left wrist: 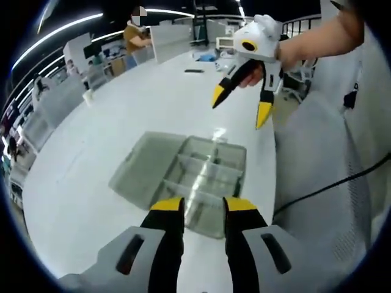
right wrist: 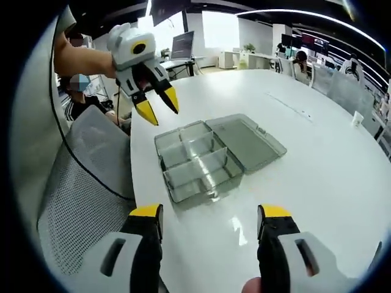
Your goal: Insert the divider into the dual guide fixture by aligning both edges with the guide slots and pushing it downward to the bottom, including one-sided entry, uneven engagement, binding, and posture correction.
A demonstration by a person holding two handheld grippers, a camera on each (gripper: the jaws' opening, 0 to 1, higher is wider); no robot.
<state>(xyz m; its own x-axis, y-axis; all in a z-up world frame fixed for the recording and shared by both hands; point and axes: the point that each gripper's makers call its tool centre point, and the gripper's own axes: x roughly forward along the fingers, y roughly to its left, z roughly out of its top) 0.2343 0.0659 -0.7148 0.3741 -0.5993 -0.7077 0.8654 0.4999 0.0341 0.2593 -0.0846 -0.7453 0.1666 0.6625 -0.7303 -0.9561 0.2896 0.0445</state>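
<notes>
A clear plastic box [left wrist: 211, 160] [right wrist: 174, 139] lies on the white table [left wrist: 110, 122] [right wrist: 293, 177], its hinged lid [left wrist: 143, 168] [right wrist: 247, 140] folded flat beside it. Clear dividers [right wrist: 197, 160] stand inside and split it into compartments. My left gripper [left wrist: 204, 206] hovers just short of the box's near edge, jaws a little apart with nothing between them. It also hangs in the air beyond the box as the left gripper [right wrist: 159, 107]. My right gripper [right wrist: 211, 212] is wide open and empty above the table in front of the box. A hand holds that same right gripper [left wrist: 241, 105] above the box's far side.
A grey mesh chair [left wrist: 317, 165] [right wrist: 85, 183] with a black cable over it stands against the table edge beside the box. A paper cup [left wrist: 88, 96] [right wrist: 356, 118] and a small black object [left wrist: 194, 71] lie farther off. People sit at desks behind.
</notes>
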